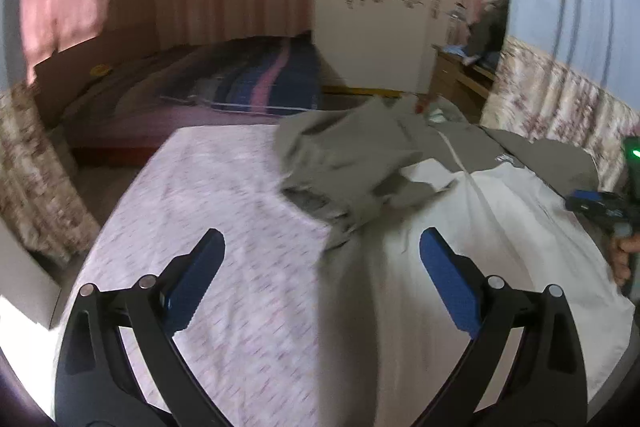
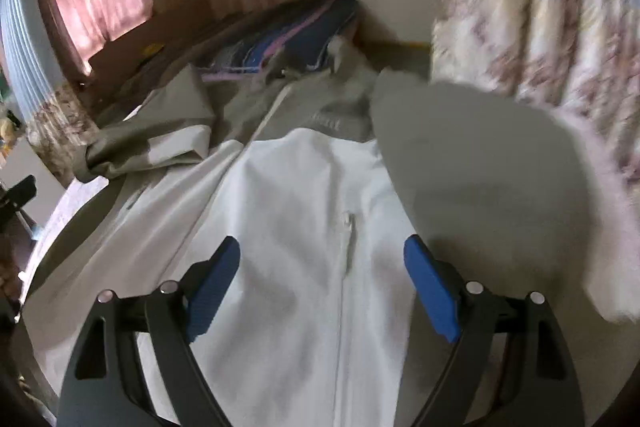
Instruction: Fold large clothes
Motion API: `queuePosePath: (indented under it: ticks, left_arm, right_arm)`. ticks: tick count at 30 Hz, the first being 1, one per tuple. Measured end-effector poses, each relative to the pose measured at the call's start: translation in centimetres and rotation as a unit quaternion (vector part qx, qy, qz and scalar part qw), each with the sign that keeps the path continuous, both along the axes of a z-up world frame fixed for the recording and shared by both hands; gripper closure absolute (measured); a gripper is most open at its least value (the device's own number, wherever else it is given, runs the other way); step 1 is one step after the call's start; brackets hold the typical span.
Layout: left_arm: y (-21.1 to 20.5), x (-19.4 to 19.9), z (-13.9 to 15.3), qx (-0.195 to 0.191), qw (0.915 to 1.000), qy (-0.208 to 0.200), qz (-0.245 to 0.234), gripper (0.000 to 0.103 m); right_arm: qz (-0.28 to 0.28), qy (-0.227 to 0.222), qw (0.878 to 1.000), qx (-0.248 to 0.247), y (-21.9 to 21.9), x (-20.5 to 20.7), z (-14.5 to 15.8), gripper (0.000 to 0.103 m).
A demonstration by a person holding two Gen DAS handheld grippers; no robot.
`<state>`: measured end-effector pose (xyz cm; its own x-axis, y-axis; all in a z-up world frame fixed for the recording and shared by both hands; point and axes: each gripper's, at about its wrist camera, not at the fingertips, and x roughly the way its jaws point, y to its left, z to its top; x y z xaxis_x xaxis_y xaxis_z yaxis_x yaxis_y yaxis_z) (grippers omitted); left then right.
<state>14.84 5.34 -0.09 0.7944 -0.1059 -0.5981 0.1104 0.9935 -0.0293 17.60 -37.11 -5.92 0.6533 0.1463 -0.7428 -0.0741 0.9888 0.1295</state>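
A large jacket, olive-grey on top and white below, lies spread on a bed with a pink patterned sheet. One grey sleeve is folded in over its chest. My left gripper hovers open over the jacket's left edge, holding nothing. In the right wrist view my right gripper stands open above the white front and its zipper, also holding nothing. The other grey sleeve lies folded in on the right. The right gripper and a hand show at the left wrist view's right edge.
A second bed with a striped blue and pink blanket stands behind. A floral curtain hangs along the right side. A wooden desk with clutter and a white wardrobe stand at the back right.
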Motion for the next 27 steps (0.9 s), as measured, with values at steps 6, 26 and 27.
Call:
queuePosePath:
  ticks: [6, 26, 27]
  left_arm:
    - [-3.6, 6.7, -2.8, 0.030, 0.9987, 0.019, -0.036, 0.005]
    - [-0.2, 7.0, -2.4, 0.019, 0.9993, -0.017, 0.026, 0.003]
    - [0.0, 6.8, -2.1, 0.022, 0.9992, -0.019, 0.028, 0.003]
  right_arm:
    - [-0.107, -0.035, 0.992, -0.059, -5.2, 5.7, -0.4, 0.019]
    - [-0.115, -0.127, 0.981, -0.096, 0.0, 1.2, 6.3, 0.011]
    - [-0.104, -0.136, 0.981, -0.090, 2.0, 0.2, 6.7, 0.011]
